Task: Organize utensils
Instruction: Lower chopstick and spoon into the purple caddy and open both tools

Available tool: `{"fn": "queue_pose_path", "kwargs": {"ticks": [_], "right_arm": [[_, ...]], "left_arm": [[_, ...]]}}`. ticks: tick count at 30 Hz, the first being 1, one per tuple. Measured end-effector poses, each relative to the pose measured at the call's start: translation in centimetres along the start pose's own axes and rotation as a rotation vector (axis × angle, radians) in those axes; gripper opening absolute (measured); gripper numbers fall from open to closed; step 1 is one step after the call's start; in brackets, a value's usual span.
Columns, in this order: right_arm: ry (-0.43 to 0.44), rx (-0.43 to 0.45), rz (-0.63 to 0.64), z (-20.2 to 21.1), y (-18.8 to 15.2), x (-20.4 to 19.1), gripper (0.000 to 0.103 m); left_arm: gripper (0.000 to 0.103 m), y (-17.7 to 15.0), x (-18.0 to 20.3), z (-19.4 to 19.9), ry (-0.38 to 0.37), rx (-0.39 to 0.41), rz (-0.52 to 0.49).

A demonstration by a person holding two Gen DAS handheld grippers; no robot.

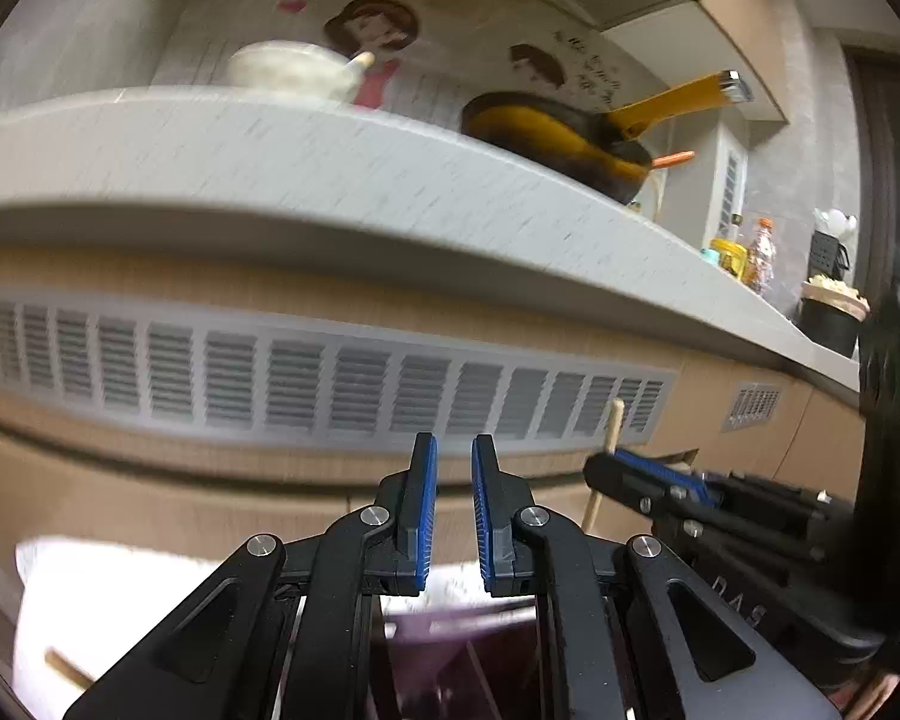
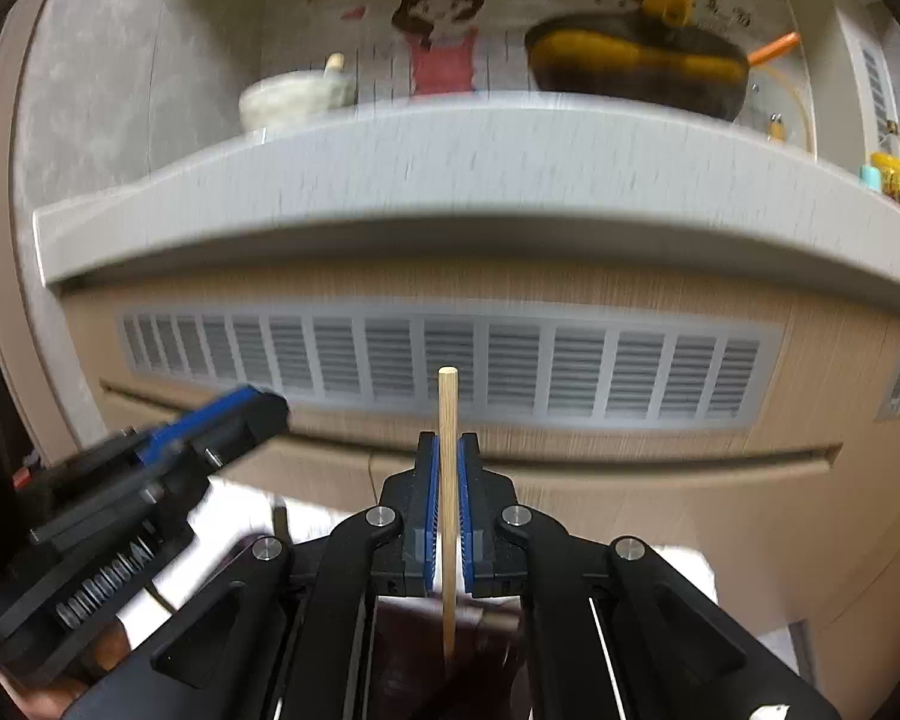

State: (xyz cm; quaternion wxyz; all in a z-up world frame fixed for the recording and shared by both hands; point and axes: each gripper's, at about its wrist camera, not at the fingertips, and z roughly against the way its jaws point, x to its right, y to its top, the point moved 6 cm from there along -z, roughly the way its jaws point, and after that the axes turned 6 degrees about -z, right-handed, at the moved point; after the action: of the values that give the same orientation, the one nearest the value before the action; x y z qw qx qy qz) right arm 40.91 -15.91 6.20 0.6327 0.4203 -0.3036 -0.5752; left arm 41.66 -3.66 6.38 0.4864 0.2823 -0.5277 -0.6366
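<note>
My right gripper is shut on a thin wooden chopstick that stands upright between its blue pads, with its top end above the fingertips. The left wrist view shows the same gripper and stick at the right. My left gripper is shut, with only a narrow slit between its pads and nothing in it. It enters the right wrist view from the left. Below both grippers lies a dark maroon divided organiser, mostly hidden by the fingers. Another wooden stick lies at the lower left.
A grey countertop edge juts out above a wood cabinet front with a long vent grille. On the counter stand a yellow-handled pan, a pale bowl with a pestle and bottles. A white surface lies under the organiser.
</note>
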Motion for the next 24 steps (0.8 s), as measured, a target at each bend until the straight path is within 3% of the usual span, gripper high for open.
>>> {"fn": "queue_pose_path", "kwargs": {"ticks": [7, 9, 11, 13, 19, 24], "right_arm": [[-0.026, -0.133, 0.083, -0.2, -4.2, -0.6, 0.007], [-0.024, -0.153, 0.094, 0.4, -4.8, -0.7, 0.019], [-0.022, -0.15, 0.09, 1.6, -5.2, -0.5, 0.042], [-0.03, -0.128, 0.091, 3.4, -5.5, -0.3, 0.051], [-0.032, -0.14, 0.14, 8.5, -7.5, -0.8, 0.066], [0.043, -0.297, 0.187, 10.7, -13.1, -2.9, 0.076]], "left_arm": [[0.016, -4.2, -0.9, 2.7, 0.007, -0.156, 0.076], [0.023, -5.3, -1.1, 4.1, 0.007, -0.2, 0.083], [0.041, -5.9, -1.3, 5.6, 0.015, -0.218, 0.078], [0.053, -6.4, -1.6, 7.4, 0.033, -0.224, 0.064], [0.061, -8.8, -2.8, 11.5, 0.083, -0.303, 0.051], [0.068, -12.7, -3.2, 13.7, 0.09, -0.419, 0.049]]}}
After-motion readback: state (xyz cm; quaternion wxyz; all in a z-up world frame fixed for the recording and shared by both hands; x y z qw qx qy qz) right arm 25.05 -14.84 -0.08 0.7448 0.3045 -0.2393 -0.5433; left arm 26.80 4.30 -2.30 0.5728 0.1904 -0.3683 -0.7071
